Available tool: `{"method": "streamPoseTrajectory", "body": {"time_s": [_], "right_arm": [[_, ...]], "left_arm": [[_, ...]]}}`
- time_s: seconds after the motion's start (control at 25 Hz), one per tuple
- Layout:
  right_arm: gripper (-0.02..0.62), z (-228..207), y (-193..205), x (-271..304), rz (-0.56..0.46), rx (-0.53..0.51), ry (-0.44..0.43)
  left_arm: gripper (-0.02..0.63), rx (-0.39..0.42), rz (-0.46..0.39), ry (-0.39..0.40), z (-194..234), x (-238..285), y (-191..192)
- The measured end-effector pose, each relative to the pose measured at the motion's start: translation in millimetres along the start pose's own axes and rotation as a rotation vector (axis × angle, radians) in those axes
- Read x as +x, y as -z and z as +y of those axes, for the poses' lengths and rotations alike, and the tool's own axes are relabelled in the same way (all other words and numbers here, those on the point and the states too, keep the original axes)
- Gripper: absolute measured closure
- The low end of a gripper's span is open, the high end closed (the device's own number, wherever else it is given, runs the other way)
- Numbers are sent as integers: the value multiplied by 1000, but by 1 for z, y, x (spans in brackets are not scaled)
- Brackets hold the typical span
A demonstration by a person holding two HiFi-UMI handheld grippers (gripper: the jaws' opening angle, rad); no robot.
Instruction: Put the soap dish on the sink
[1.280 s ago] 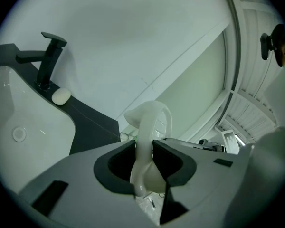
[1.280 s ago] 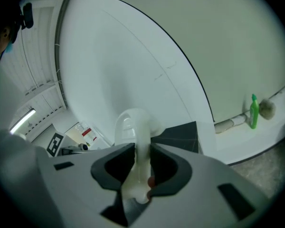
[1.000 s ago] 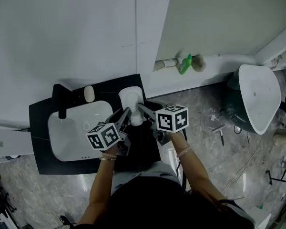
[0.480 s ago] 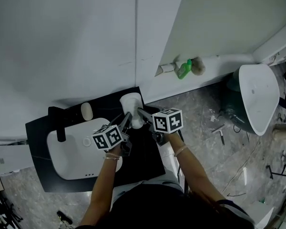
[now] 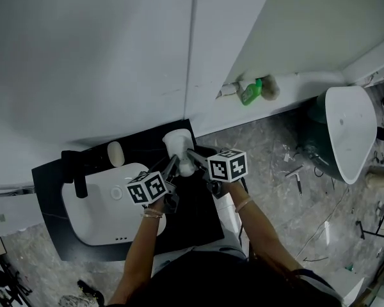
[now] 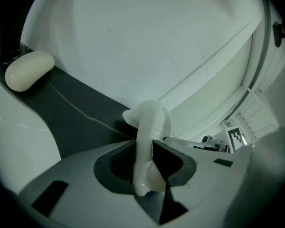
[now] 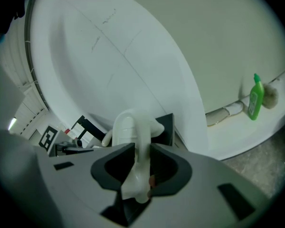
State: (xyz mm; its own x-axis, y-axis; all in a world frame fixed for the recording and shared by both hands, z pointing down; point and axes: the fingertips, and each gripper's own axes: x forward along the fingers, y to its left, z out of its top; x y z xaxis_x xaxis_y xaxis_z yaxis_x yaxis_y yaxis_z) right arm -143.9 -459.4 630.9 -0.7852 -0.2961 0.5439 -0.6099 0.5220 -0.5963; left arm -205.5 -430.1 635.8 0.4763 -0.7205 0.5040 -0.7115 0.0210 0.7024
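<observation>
The white soap dish (image 5: 178,147) hangs over the back right corner of the black counter (image 5: 198,216), close to the wall. Both grippers hold it by its rim. My left gripper (image 5: 173,165) is shut on its left side, and the dish's edge (image 6: 148,141) sits pinched between the dark jaws in the left gripper view. My right gripper (image 5: 191,155) is shut on its right side, where the rim (image 7: 137,146) is clamped in the right gripper view. The white sink basin (image 5: 89,216) lies to the left of the dish. A cream bar of soap (image 5: 116,153) (image 6: 28,70) rests on the counter behind the basin.
A black faucet (image 5: 77,171) stands at the basin's back left. A green bottle (image 5: 251,91) (image 7: 255,97) and a pipe lie on the floor ledge by the wall. A white basin (image 5: 351,130) on a dark stand sits far right, with tools and cables on the stone floor.
Both grippers have come down with the soap dish held between them, toward the counter's back right corner near the wall. The grip on the dish looks unchanged.
</observation>
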Motion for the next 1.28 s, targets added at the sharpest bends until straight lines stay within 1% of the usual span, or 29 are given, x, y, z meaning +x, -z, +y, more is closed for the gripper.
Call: {"method": "streamPoseTrajectory", "body": {"time_s": [0.2,0.48,0.6,0.68,0.88,1.0,1.12,1.28], "right_arm": [[488,-4,4,3,21,-9,11],[488,-7,4,4,22,0,3],[488,-5,6,5,31,4,-17],[485,-4,5,3,30,6,-22],[454,-1,-12,-16,-24,-6,-2],[453,11,-30,-40,-83,-48,9],[454,32,-48,-68,-152,-102,17],[454,68,-60,-109,-232,-149,-4]], "left_arm": [[488,5,86,-44,5,6,8],[488,-16,126,-42,3,12,10],[488,-10,146,-30,4,12,9],[486,-2,142,-33,6,10,6],[486,20,48,-35,-2,-16,-19],[486,71,-43,-35,-20,-46,-42],[487,127,-127,-17,-46,-79,-59],[488,212,-192,14,-85,-117,-63]]}}
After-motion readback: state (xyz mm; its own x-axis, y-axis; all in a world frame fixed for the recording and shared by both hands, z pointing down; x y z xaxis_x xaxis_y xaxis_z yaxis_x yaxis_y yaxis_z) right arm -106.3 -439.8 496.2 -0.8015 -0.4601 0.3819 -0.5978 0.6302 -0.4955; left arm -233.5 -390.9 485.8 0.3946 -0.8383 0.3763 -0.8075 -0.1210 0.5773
